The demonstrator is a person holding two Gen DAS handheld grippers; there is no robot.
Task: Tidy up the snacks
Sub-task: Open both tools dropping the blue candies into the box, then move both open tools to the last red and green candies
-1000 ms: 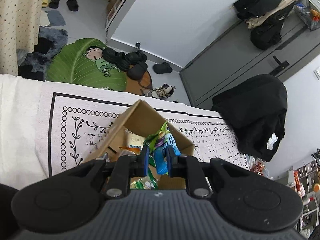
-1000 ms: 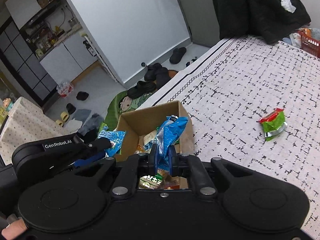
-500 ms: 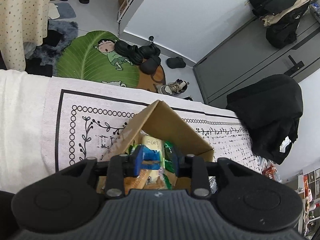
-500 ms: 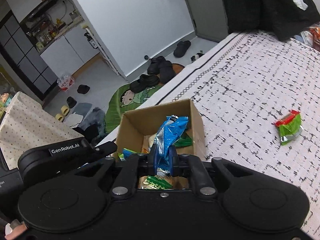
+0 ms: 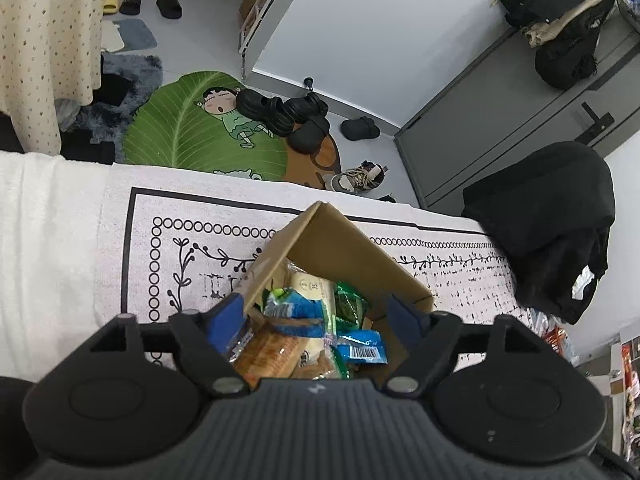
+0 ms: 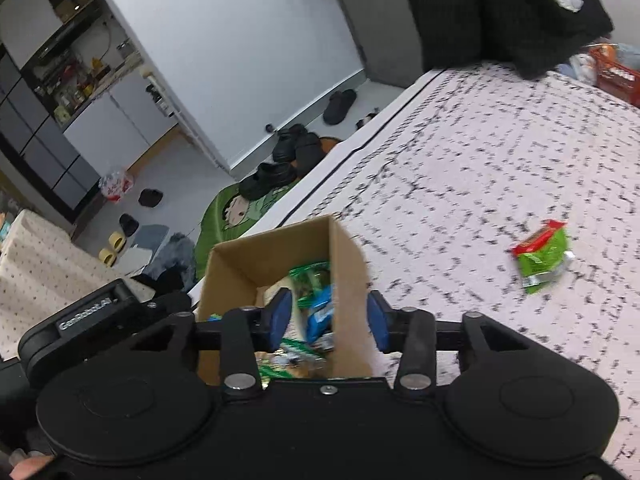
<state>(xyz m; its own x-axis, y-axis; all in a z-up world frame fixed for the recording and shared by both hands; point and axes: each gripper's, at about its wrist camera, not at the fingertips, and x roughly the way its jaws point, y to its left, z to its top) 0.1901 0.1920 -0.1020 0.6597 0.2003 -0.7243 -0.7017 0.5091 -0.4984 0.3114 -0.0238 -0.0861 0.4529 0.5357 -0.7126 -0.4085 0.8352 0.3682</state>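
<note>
Both packets have dropped out of the claws since a second ago, and they're in the cardboard box [image 5: 340, 240] now. Left claw [image 5: 316, 316] hangs over the box, jaws opening wide, nothing between its pads; snack packets [image 5: 296, 320] lie heaped below (the nearest ones cut off by the claw body). Right claw [image 6: 328, 318] is opening too, empty, straddling the box's [image 6: 240, 268] right wall, picture blurred. Further right, a green-and-red packet [image 6: 542, 256] lies alone on the patterned cloth [image 6: 480, 160].
</note>
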